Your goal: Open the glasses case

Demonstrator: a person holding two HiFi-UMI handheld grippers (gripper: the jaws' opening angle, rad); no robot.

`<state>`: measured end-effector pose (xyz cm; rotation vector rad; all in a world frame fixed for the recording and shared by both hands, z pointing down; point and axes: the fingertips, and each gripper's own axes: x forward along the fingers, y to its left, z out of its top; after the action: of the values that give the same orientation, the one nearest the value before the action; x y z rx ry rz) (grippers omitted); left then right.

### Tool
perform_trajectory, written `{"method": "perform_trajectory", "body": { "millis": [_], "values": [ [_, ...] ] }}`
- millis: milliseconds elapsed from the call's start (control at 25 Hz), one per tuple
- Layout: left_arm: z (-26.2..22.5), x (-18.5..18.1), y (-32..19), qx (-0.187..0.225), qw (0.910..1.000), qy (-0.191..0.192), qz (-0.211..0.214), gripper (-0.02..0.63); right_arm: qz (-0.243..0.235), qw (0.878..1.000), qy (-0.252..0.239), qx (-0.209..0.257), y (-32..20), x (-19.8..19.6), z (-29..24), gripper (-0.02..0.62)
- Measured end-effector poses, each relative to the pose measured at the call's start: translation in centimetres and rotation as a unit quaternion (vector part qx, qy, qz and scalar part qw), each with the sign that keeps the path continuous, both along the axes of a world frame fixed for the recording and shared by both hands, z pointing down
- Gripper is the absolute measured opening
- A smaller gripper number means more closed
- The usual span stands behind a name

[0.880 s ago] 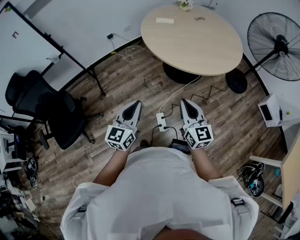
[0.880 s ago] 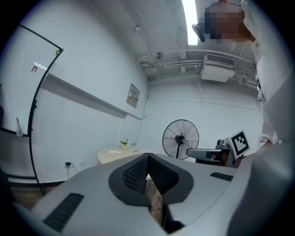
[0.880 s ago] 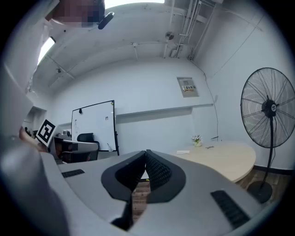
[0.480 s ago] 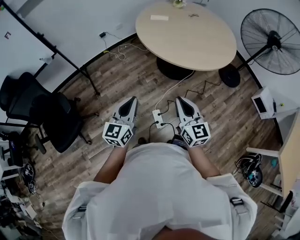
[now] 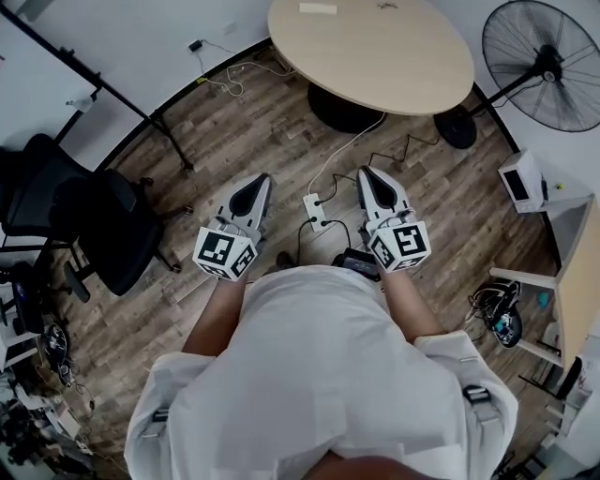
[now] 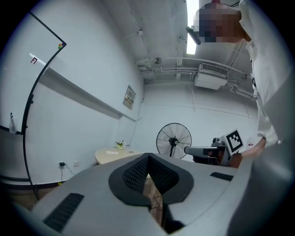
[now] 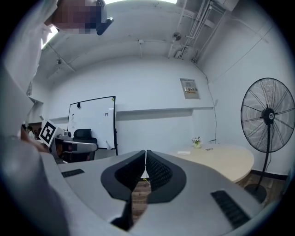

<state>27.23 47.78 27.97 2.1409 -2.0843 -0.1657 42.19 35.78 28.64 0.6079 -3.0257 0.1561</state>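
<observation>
The task itself is not yet started; this looks like the approach step. The person stands on the wooden floor [image 5: 234,122] and holds both grippers low in front of the body, well apart from the round table [image 5: 394,66]. The left gripper [image 5: 254,181] has its jaws pressed together with nothing between them, and its own view shows only the floor behind the pads. The right gripper [image 5: 371,174] is the same: the jaws are together, with only a thin slit, and they hold nothing. The only likely glasses case [image 5: 317,8] is a small pale flat object near the far edge of the table, too small here to be sure. A power strip [image 5: 314,211] with cables lies on the floor between the two grippers, and a fan [image 5: 548,66] stands to the right of the table. The next move probably calls for walking to the table, stepping over the cables, and spreading the jaws before reaching for the case.
</observation>
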Motion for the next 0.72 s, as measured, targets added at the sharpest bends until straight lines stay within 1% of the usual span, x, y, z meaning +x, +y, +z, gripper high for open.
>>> {"method": "perform_trajectory", "body": {
  "millis": [160,360,560,720],
  "values": [
    [0.6,-2.2,1.5,0.0,0.9999,0.004,0.009,0.012,0.014,1.0,0.004,-0.003,0.7,-1.4,0.4,0.026],
    [1.4,-3.5,2.5,0.003,0.9991,0.018,0.039,0.012,0.033,0.999,0.008,0.001,1.6,-2.3,0.5,0.026],
    [1.4,-5.1,2.5,0.006,0.9991,0.021,0.037,0.012,0.037,0.999,0.015,0.018,2.2,-2.4,-0.1,0.026],
    [1.0,-5.9,1.6,0.009,0.9989,0.02,0.041,0.012,0.049,0.999,0.011,0.01,1.0,-2.4,-0.1,0.026]
  ]
}}
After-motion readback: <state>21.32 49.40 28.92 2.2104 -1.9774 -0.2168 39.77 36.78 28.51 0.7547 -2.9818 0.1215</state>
